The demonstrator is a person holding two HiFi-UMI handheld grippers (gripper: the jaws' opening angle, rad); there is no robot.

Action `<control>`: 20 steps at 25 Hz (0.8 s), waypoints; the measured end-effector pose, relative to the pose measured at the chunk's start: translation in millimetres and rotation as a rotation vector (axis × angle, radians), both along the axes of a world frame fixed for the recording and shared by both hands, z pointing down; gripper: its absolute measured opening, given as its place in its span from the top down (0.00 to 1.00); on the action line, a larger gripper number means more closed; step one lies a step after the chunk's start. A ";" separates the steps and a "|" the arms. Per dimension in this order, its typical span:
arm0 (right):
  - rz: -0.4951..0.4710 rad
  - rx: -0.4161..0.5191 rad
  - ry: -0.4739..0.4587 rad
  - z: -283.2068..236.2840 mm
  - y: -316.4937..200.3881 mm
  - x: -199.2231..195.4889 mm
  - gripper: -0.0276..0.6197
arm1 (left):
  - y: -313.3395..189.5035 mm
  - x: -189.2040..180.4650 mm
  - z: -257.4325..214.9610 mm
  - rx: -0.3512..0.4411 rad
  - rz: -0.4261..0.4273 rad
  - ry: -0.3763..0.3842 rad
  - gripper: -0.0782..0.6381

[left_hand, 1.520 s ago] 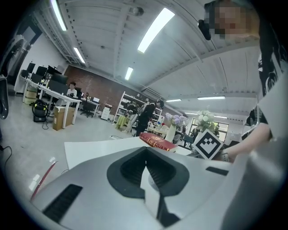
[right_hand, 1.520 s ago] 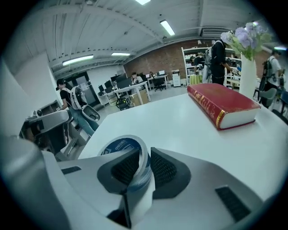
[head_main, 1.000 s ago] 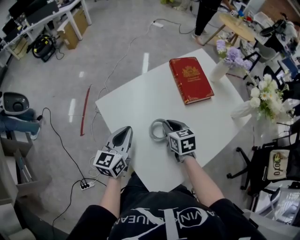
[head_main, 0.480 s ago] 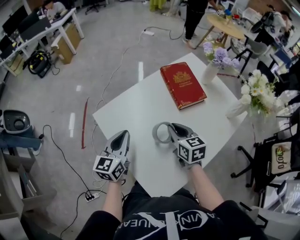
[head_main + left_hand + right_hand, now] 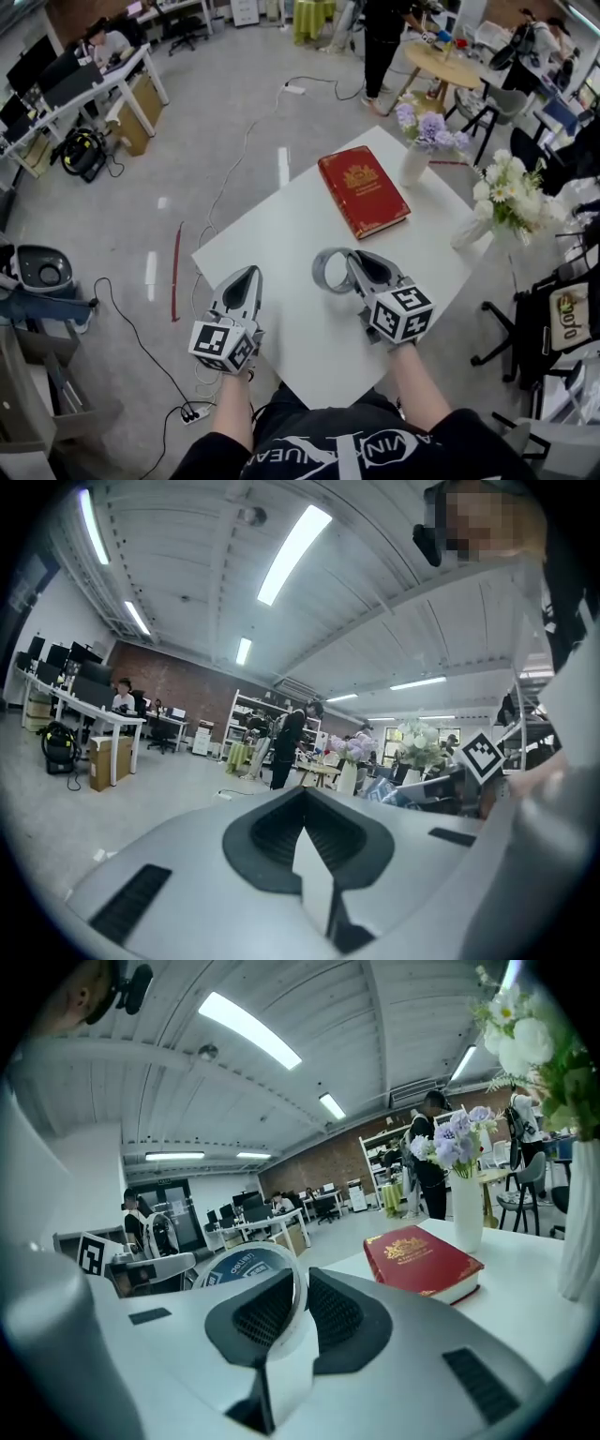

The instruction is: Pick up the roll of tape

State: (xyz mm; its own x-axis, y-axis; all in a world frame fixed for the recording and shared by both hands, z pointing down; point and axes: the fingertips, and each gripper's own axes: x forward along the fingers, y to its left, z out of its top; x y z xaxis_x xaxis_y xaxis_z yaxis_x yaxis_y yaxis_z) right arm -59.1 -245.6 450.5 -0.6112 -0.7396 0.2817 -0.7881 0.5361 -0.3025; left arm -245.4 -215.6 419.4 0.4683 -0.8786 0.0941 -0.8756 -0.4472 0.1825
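The right hand-held gripper (image 5: 361, 270) pinches the wall of the tape roll (image 5: 328, 270), which stands on edge at its left over the worktop (image 5: 281, 234). The left hand-held gripper (image 5: 244, 284) is pressed together and empty.

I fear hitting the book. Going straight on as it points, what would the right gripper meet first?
Not the red book: right gripper, holding the tape roll, aims left of it; otherwise free, depth unclear.

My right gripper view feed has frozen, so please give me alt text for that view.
The right tongs are shut on the wall of the roll of tape, which stands on edge between the pads. Beyond, on the white table, lie a red book and a white vase of purple flowers, with an open office behind.
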 end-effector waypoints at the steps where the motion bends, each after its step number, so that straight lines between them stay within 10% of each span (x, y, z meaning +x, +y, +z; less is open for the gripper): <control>1: -0.001 0.016 -0.009 -6.8 -0.1 -0.4 0.86 | -1.2 -1.0 -4.6 0.007 -0.006 0.001 0.89; 20: -0.022 0.230 -0.125 -87.0 9.1 -8.5 0.86 | 10.6 -12.2 -60.1 0.129 -0.083 -0.075 0.89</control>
State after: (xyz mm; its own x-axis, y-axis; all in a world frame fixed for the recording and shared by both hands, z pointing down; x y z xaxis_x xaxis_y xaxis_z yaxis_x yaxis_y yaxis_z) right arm -67.7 -236.5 363.5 -0.6474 -0.7616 0.0288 -0.7396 0.6186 -0.2651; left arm -257.6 -205.0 359.3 0.3895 -0.9210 0.0102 -0.9196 -0.3883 0.0607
